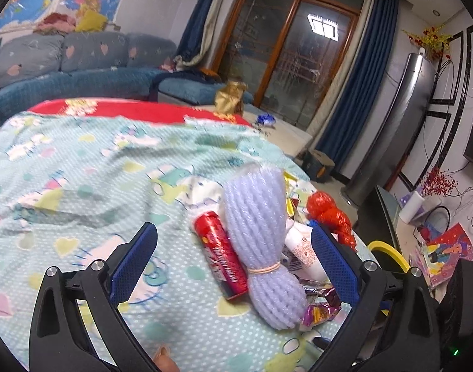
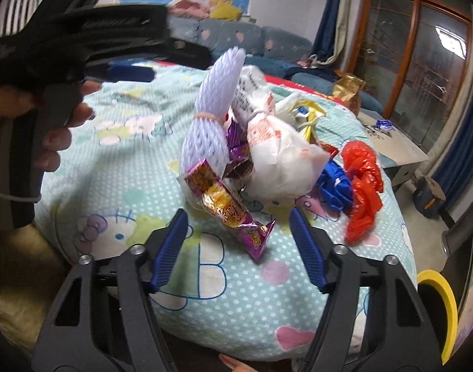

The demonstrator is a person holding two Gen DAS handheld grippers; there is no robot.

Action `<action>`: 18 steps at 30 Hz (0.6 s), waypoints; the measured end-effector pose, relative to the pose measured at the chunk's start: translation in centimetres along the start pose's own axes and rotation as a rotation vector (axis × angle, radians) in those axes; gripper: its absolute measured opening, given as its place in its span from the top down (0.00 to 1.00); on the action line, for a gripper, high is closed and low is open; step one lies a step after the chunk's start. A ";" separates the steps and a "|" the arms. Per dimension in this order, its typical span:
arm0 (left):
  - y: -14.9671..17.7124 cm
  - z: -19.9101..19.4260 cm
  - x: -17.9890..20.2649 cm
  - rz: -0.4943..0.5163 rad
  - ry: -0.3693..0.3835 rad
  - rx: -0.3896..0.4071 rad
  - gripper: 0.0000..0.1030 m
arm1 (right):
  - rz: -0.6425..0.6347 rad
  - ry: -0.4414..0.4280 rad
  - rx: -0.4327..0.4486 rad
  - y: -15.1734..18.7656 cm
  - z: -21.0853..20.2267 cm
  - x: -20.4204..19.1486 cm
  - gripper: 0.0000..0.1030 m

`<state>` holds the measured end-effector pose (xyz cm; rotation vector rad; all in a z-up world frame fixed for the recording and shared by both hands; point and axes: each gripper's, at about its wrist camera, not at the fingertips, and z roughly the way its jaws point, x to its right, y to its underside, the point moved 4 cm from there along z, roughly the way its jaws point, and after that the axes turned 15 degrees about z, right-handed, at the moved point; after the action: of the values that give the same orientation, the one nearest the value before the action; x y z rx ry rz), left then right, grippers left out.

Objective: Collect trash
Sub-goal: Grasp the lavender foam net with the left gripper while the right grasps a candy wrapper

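A heap of trash lies on a light-blue patterned blanket point(image 1: 81, 170). In the left wrist view I see a lilac foam net point(image 1: 261, 241) tied with a rubber band, a red tube wrapper point(image 1: 220, 254), a white packet point(image 1: 301, 248), a purple foil wrapper point(image 1: 320, 308) and a red plastic bag point(image 1: 332, 214). My left gripper point(image 1: 233, 248) is open, its fingers either side of the net and tube. In the right wrist view the foam net point(image 2: 208, 114), a purple-gold snack wrapper point(image 2: 230, 207), a white bag point(image 2: 279, 152), a blue bag point(image 2: 334, 186) and the red bag point(image 2: 362, 183) show. My right gripper point(image 2: 238, 232) is open around the snack wrapper's end.
A yellow-rimmed bin point(image 2: 441, 310) stands at the right, below the blanket's edge; it also shows in the left wrist view point(image 1: 388, 251). A blue sofa point(image 1: 81, 74) is behind. A gold bag point(image 1: 230, 96) sits on a low white table. The left gripper's handle and hand point(image 2: 34, 124) fill the right view's left side.
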<state>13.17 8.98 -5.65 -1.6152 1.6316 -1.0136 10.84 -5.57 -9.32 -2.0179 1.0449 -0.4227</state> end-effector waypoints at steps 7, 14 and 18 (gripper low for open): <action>0.6 3.6 0.6 -0.049 0.060 -0.090 0.33 | -0.048 -0.047 -0.050 0.5 1.3 -0.4 0.70; 1.5 4.3 0.5 -0.083 0.089 -0.132 0.68 | -0.012 -0.099 -0.043 0.8 0.0 -0.3 0.73; 0.9 2.7 0.5 -0.073 0.090 -0.093 0.70 | 0.013 -0.140 -0.041 1.0 -1.0 -0.3 0.75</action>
<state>15.04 8.19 -7.75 -1.7239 1.7122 -1.0758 9.47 -6.17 -9.48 -2.0440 0.9862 -0.2511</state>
